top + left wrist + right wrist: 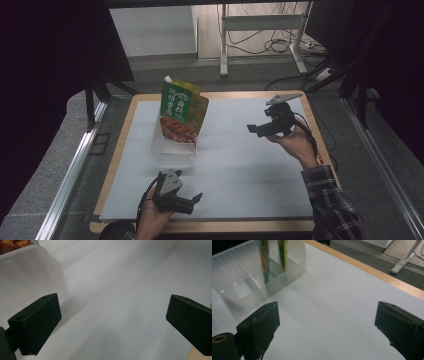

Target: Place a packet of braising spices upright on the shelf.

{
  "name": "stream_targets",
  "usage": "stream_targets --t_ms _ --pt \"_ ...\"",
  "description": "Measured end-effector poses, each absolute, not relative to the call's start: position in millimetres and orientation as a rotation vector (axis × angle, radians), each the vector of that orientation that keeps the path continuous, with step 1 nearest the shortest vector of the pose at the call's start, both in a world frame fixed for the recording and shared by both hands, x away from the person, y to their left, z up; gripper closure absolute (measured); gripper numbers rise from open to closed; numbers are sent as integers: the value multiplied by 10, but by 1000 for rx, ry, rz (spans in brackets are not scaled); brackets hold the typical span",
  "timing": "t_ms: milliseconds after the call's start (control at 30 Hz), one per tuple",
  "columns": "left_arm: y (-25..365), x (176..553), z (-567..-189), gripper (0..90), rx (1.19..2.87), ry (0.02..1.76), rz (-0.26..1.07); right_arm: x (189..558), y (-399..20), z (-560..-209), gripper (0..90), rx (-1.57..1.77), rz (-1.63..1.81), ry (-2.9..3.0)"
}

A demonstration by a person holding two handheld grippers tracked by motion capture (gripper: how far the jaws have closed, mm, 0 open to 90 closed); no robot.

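Note:
A green and orange food pouch (181,111) stands upright in a clear plastic box (172,150) left of the table's middle. The same box (249,282) appears at the top left of the right gripper view with the pouch edges (264,260) inside it. Held up at the right of the table, my right gripper (254,130) points toward the box, open and holding nothing (327,332). My left gripper (196,200) rests near the front edge, open, pointing right, nothing between its jaws (112,325). The box's frosted wall (27,282) is close at its left.
A white sheet (240,165) covers most of the wooden tabletop (320,135). Metal rails (75,165) run along both sides of the table. A desk frame and cables (270,40) stand on the floor beyond the far edge.

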State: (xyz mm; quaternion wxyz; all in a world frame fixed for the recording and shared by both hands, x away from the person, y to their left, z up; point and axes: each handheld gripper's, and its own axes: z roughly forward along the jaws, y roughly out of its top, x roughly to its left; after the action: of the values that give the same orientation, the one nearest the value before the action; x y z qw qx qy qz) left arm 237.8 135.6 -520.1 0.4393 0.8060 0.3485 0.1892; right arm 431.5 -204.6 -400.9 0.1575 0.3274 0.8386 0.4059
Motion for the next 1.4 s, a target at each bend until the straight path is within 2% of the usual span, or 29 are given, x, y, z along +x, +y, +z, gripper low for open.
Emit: stream_targets --t_ms 533,1400 --pt "1356 2379 -5201 0 2002 867 478 4131 -2757 -4407 113 1114 992 2255" --pt "1353 2378 -5206 0 2009 865 477 4128 -3445 -4957 128 1345 805 2125"
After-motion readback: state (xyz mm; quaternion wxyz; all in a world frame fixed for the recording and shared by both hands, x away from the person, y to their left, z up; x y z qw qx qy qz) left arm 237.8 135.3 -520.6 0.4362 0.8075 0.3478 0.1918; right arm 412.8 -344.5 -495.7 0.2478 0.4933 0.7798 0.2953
